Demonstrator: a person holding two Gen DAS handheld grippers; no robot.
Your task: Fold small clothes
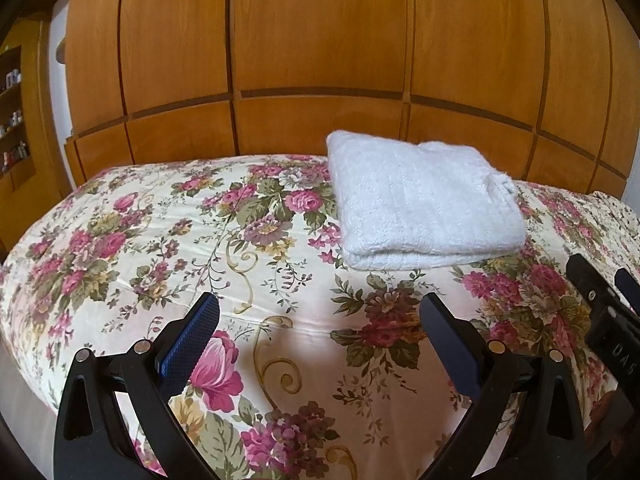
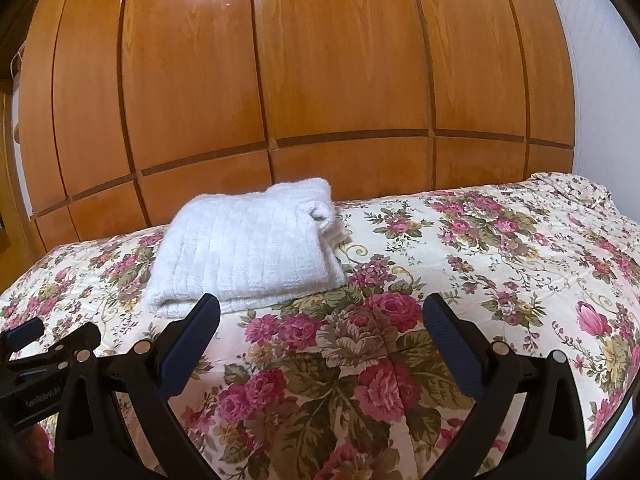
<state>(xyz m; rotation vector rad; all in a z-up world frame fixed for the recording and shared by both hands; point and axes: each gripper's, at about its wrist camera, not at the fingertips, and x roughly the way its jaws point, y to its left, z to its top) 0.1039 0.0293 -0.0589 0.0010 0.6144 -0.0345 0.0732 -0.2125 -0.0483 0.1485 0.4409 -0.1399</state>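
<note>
both tongs, left (image 1: 320,312) and right (image 2: 320,312), spread above floral bedspread (image 2: 460,240), near folded white garment's (image 1: 424,200) front edge.

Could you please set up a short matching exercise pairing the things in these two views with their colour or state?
Things:
1. white knit garment
2. bedspread
3. wardrobe
4. left gripper

Descriptions:
A. glossy brown wood
B. open, holding nothing
C. folded in a neat stack
D. pink floral print on cream

Pairs: 1-C, 2-D, 3-A, 4-B
</note>
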